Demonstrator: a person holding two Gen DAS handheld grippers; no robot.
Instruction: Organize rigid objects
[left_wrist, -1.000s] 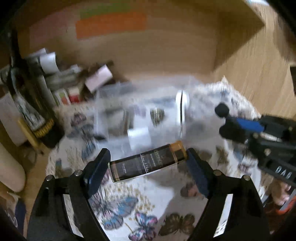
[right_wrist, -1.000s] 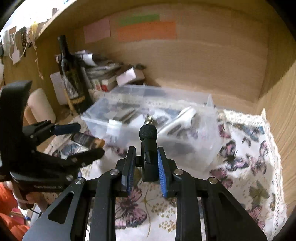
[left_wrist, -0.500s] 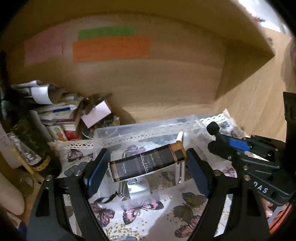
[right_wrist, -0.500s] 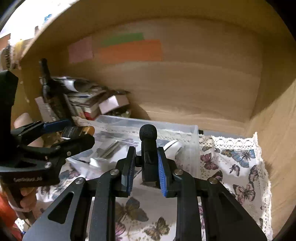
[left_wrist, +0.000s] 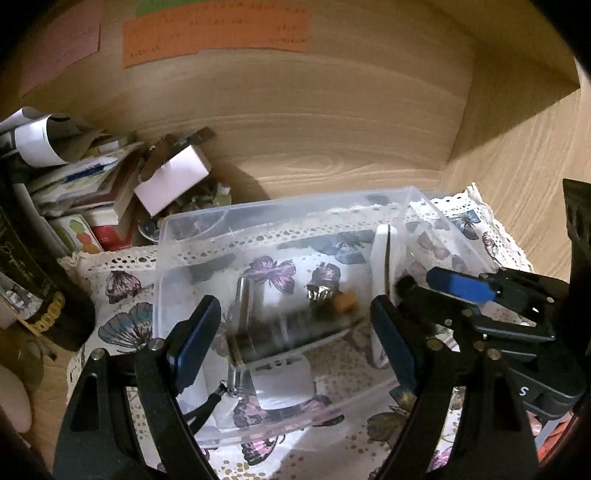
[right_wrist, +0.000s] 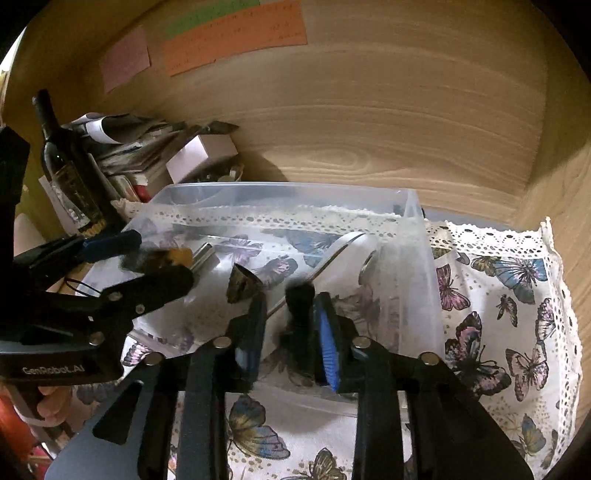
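A clear plastic box (left_wrist: 258, 221) (right_wrist: 410, 206) stands on the butterfly cloth. My left gripper (left_wrist: 295, 328) (right_wrist: 147, 258) hangs over it with its jaws wide apart. The dark bottle with the amber cap (left_wrist: 306, 325) (right_wrist: 159, 258) is a blur between the jaws and looks free of the pads. My right gripper (right_wrist: 291, 325) (left_wrist: 417, 284) is over the box's right side, opening. The black round-tipped stick (right_wrist: 301, 317) stands blurred against the right pad (right_wrist: 327, 343), apart from the left one. A white flat piece (left_wrist: 382, 254) and small metal items lie in the box.
A dark wine bottle (right_wrist: 66, 166) (left_wrist: 33, 295) stands at the left beside a heap of papers and small cartons (left_wrist: 110, 192). The wooden back wall (right_wrist: 369, 110) carries coloured paper notes. A wooden side wall (right_wrist: 569, 221) closes the right. The butterfly cloth (right_wrist: 517, 314) lies under everything.
Both grippers moved forward and down over the box. The left jaws let go of the bottle, which is dropping. The right jaws have spread from the black stick.
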